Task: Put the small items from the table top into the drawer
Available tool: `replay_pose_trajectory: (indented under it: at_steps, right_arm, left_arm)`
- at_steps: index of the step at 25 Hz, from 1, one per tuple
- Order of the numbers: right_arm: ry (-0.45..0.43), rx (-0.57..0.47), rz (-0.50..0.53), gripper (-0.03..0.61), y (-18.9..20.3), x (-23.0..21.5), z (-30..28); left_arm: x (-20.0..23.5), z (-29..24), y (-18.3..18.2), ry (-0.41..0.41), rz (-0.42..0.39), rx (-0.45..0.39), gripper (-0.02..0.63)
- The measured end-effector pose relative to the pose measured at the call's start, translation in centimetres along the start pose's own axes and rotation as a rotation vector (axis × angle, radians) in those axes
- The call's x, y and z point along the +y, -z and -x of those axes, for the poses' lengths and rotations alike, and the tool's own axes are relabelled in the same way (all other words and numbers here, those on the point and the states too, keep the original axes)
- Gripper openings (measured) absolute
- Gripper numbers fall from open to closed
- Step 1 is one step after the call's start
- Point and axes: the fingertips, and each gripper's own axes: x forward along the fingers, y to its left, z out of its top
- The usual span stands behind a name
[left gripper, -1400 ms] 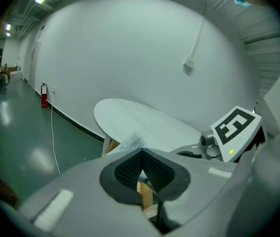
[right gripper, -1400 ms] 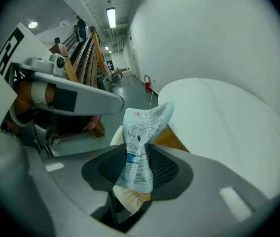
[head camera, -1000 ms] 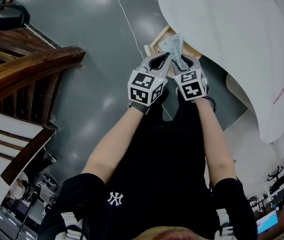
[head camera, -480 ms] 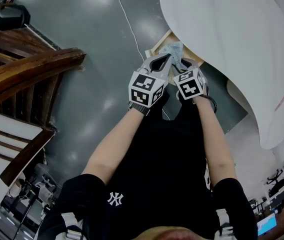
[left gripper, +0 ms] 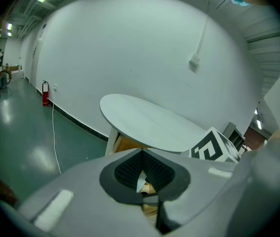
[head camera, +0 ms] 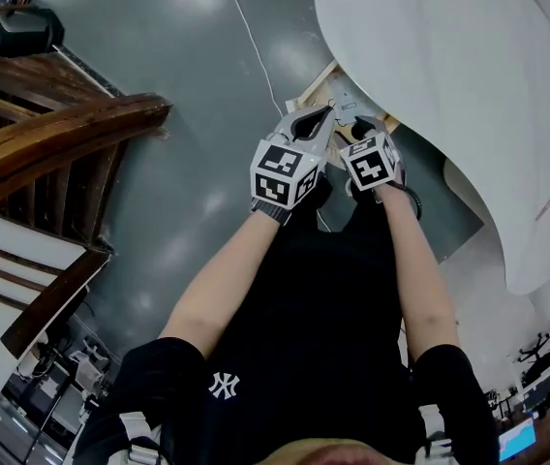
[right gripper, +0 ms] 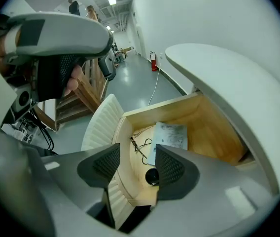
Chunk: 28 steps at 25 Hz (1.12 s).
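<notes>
Under the round white table (head camera: 449, 76) a wooden drawer (right gripper: 209, 127) with a ribbed white front (right gripper: 100, 127) stands pulled out. In it lie a printed plastic packet (right gripper: 169, 137), a pair of glasses (right gripper: 140, 144) and a small black round thing (right gripper: 152, 177). My right gripper (right gripper: 134, 164) hangs over the drawer. Its jaws have just been opening, and they stand apart with nothing between the pads. My left gripper (head camera: 323, 116) hovers beside it at the drawer's front. In the left gripper view its pad tips meet, and I see nothing held.
Dark wooden steps and rails (head camera: 52, 134) fill the left of the head view. A white cable (head camera: 256, 56) runs across the grey floor toward the table. A red fire extinguisher (left gripper: 45, 93) stands by the far wall.
The packet that my right gripper held over the drawer has left its jaws. The right gripper has sunk a little toward the drawer. The left gripper has stayed put.
</notes>
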Motion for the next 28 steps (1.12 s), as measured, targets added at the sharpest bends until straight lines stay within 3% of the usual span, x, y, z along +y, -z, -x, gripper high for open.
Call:
replay_pose_trajectory:
  at_steps: [8,20,22,28]
  right_arm:
    - [0.016,-0.085,-0.033,0.13,-2.0,0.4,4.6]
    - [0.04,-0.256,-0.168,0.067,-4.1,0.2,13.7]
    - [0.045,-0.281,-0.197,0.029,-4.2,-0.2,15.2]
    - [0.112,-0.342,-0.228,0.028,-4.2,-1.2,19.2]
  left_arm:
    - [-1.8,0.6,-1.5,0.024,-0.017,0.002,0.0]
    - [-7.0,1.3,-6.1,0.111,-0.084,-0.029,0.0]
    - [-8.0,1.2,-6.9,0.126,-0.099,-0.037,0.0]
    - [-11.0,1.4,-8.7,0.174,-0.13,-0.059,0.0]
